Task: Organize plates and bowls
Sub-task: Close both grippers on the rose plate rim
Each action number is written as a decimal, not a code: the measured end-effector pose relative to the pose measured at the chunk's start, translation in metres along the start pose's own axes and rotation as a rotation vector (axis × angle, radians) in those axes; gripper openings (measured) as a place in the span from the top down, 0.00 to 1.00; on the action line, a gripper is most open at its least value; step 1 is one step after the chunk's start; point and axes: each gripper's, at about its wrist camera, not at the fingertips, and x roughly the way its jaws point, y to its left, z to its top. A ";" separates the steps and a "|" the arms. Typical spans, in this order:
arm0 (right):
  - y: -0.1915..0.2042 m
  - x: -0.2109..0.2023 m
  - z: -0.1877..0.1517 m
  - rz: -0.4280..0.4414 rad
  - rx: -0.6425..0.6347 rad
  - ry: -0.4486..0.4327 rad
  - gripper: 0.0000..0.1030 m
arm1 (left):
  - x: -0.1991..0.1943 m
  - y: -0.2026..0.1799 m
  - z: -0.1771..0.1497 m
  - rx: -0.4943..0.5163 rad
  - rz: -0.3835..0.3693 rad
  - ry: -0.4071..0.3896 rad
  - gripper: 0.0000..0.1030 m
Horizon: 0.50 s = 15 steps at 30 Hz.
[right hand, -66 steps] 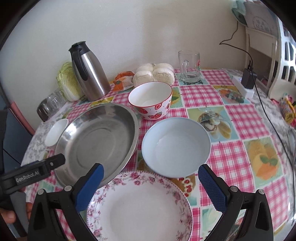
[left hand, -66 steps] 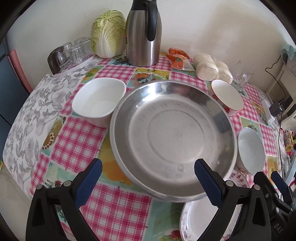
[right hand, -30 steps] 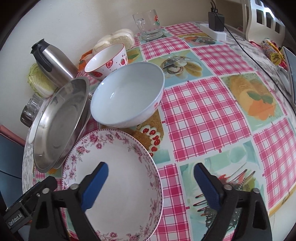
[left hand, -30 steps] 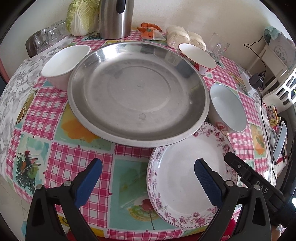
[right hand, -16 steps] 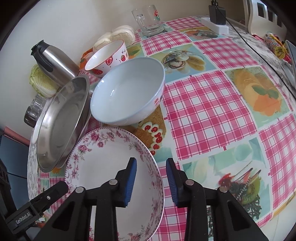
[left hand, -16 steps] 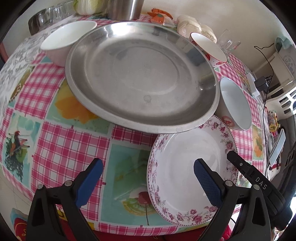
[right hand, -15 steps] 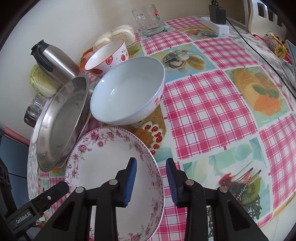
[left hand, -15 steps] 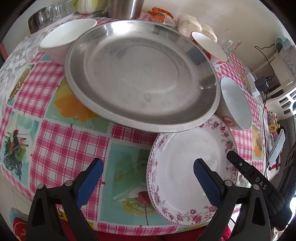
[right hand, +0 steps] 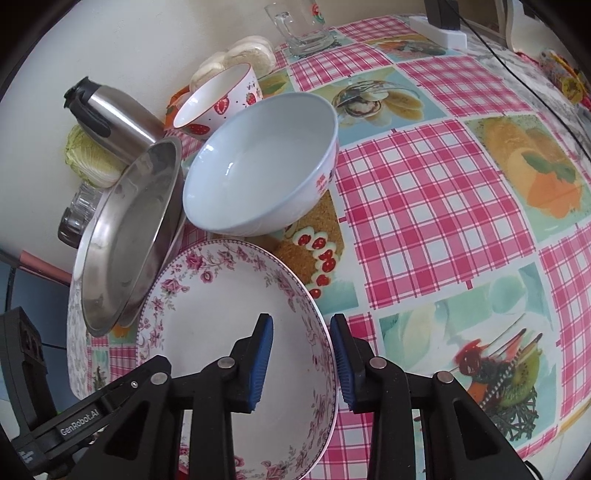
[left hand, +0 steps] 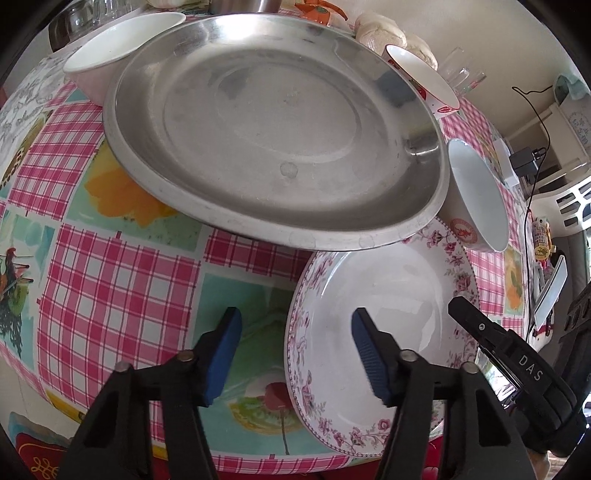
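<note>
A floral-rimmed white plate (left hand: 388, 317) lies at the table's near edge; it also shows in the right wrist view (right hand: 221, 314). My left gripper (left hand: 295, 354) straddles its left rim, jaws half closed and apart from it. My right gripper (right hand: 301, 360) straddles its right rim, jaws nearly closed; contact is unclear. A large steel plate (left hand: 273, 125) overlaps the floral plate's far edge. A pale blue bowl (right hand: 262, 166) stands behind the plate, a strawberry bowl (right hand: 218, 99) further back. A white bowl (left hand: 118, 40) sits at the far left.
A steel thermos (right hand: 110, 118), cabbage (right hand: 88, 158), glass mug (right hand: 306, 29), bread rolls (right hand: 240, 59) and glass cups (left hand: 85, 14) line the far side. A power strip (right hand: 439, 29) and cable lie at the right. The checked tablecloth (right hand: 443, 206) covers the table.
My left gripper's jaws have closed in from wide open to around the floral plate's left rim. The right gripper stays narrowed on the right rim, now slightly closer.
</note>
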 end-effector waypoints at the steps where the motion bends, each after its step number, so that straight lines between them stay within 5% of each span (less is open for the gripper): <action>1: -0.005 -0.002 0.001 0.011 0.013 0.000 0.66 | 0.000 0.001 0.001 -0.006 -0.001 -0.004 0.49; 10: -0.040 -0.004 0.005 0.133 0.133 0.019 0.79 | 0.002 0.025 0.000 -0.137 -0.125 -0.004 0.83; 15: -0.061 -0.002 0.008 0.198 0.149 0.047 0.86 | 0.005 0.026 -0.001 -0.148 -0.158 0.013 0.84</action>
